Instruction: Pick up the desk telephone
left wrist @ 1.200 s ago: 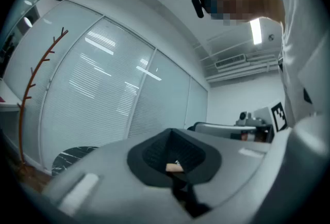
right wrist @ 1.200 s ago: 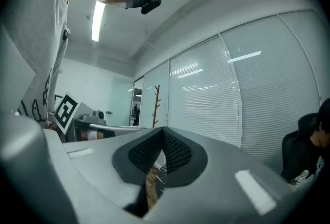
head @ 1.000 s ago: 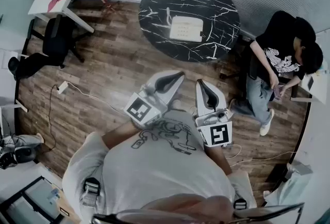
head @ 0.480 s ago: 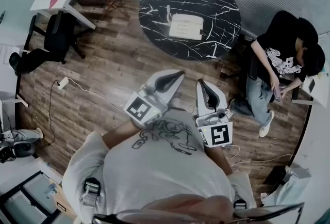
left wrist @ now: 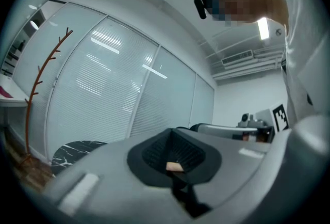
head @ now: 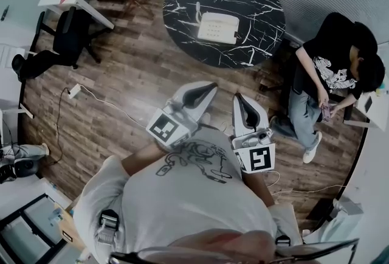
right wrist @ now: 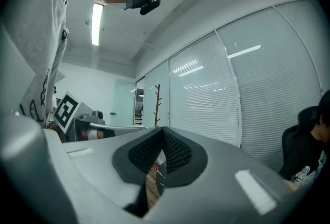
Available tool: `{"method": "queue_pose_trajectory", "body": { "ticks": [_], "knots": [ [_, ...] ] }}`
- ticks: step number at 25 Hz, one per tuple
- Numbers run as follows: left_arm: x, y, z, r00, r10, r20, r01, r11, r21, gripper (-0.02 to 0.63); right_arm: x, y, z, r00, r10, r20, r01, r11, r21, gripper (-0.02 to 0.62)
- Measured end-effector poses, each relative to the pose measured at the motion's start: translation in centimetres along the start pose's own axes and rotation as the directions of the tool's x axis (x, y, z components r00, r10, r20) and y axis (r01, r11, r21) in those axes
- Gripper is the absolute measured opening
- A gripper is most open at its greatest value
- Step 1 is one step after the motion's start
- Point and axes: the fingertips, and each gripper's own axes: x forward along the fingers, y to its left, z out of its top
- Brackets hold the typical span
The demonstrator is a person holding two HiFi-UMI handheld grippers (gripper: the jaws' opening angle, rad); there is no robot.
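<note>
Desk telephone (head: pixel 219 28): one unit, lying near the middle of the single round black marble counter (head: pixel 182 1) at 12 o'clock, well apart from me and within nobody's hold. I carry two tongs, left tongs (head: pixel 211 87) and right tongs (head: pixel 237 98), both fully closed with nothing between them, held level side by side before my chest and aimed toward 12 o'clock; I judge this a carrying posture for the approach, not yet a reach. One seated person (head: pixel 328 68) at 3 o'clock, just beside the counter, needs clearance.
</note>
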Motion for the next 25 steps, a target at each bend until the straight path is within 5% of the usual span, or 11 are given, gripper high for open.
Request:
{"method": "queue_pose_trajectory", "body": {
  "ticks": [25],
  "knots": [
    [4.5, 6.0, -0.4, 1.000, 0.014, -0.003, -0.014, 1.000, -0.019, 0.003, 5.7, -4.3, -1.5, 1.000, 0.010, -0.027, -0.010, 1.000, -0.002, 0.006]
  ]
}}
